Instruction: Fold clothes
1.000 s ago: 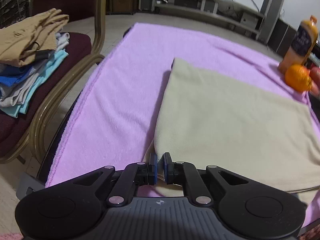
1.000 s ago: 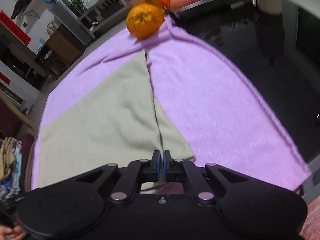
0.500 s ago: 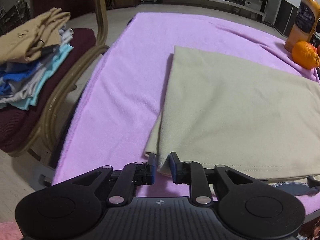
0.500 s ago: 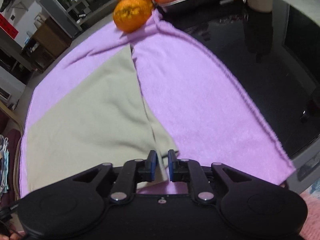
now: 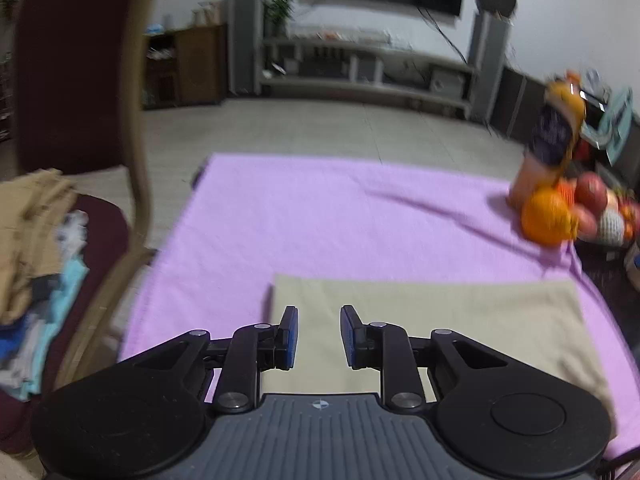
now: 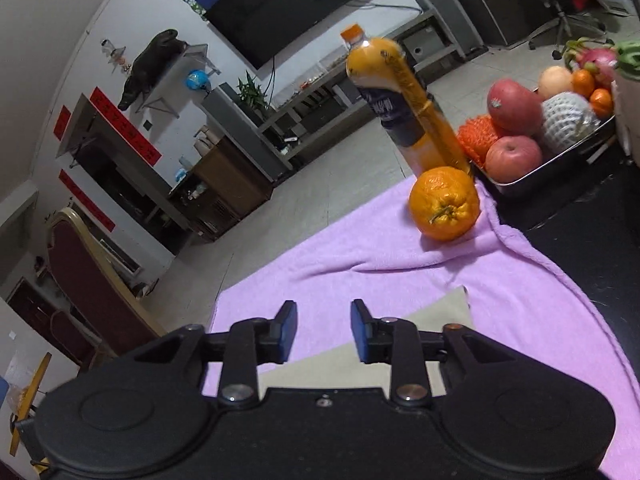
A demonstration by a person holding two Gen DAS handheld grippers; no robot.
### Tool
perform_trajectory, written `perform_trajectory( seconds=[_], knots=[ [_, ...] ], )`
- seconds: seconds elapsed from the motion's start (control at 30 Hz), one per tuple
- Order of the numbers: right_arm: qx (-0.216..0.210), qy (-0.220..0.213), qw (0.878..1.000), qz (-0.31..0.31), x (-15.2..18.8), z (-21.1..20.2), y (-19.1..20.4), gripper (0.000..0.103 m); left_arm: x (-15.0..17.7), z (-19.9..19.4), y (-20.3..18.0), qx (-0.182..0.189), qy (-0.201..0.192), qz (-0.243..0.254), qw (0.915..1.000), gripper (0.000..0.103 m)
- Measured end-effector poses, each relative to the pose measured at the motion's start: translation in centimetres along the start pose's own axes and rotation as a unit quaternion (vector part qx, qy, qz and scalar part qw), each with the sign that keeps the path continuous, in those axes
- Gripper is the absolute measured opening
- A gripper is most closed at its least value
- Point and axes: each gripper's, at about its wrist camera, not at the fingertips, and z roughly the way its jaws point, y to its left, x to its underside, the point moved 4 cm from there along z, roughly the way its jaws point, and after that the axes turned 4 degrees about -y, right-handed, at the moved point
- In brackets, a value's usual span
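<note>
My left gripper (image 5: 316,336) hangs above the near-left part of a folded beige garment (image 5: 460,332), blue pads apart w/ nothing between them; the jaws opened a moment ago and the cloth they pinched is let go. My right gripper (image 6: 323,330) is likewise parted and empty, jaws just been widening, hovering over the garment's far-right corner (image 6: 444,306).

The beige garment lies flat as a wide rectangle on a lilac towel (image 5: 320,208) that covers the dark table (image 6: 592,236). Its left edge sits well in from the towel's left border; its far edge runs straight across the left view. No gripper touches it.

At the towel's far-right corner an orange (image 6: 444,204) rests on the lilac cloth, w/ a tall bottle of orange drink (image 6: 400,108) standing just behind it. Beside them, off the towel, a metal tray (image 6: 560,164) holds apples, a net-wrapped fruit and small oranges.

To the left of the table stands a chair (image 5: 80,80) w/ a dark red seat and gold frame. On its seat is a stack of clothes (image 5: 36,248): tan on top, pale blue, white and darker blue below.

Background: tiled floor, a low TV unit, a wall-mounted TV (image 6: 288,4). The left view is blurred, so small details there can't be made out.
</note>
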Motion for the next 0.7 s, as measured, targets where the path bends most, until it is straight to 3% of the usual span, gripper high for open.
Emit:
perform_trajectory(
  seconds=[0.17, 0.3, 0.43, 0.47, 0.53, 0.7],
  knots=[
    [0.082, 0.026, 0.996, 0.037, 0.9, 5.2, -7.1, 0.034, 3.7, 6.6, -0.8, -0.017, 0.086, 0.038, 0.9954, 0.016],
    [0.088, 0.045, 0.994, 0.046, -0.1, 7.4, -9.5, 0.034, 4.3, 8.4, -0.4, -0.042, 0.097, 0.046, 0.9934, 0.016],
    [0.092, 0.096, 0.989, 0.067, 0.4, 10.5, -11.0, 0.034, 4.4, 8.5, -0.3, -0.046, 0.098, 0.042, 0.9933, 0.016],
    [0.094, 0.107, 0.987, 0.071, 0.6, 11.2, -11.3, 0.032, 4.4, 8.4, -0.3, -0.046, 0.098, 0.045, 0.9931, 0.016],
    [0.086, 0.107, 0.988, 0.076, 0.7, 12.0, -11.5, 0.003, 4.4, 8.4, -0.5, -0.047, 0.098, 0.051, 0.9928, 0.017],
    [0.137, 0.099, 0.986, -0.011, 0.8, 13.8, -11.4, 0.006, 4.3, 8.4, -0.6, -0.051, 0.099, 0.048, 0.9926, 0.019]
  ],
)
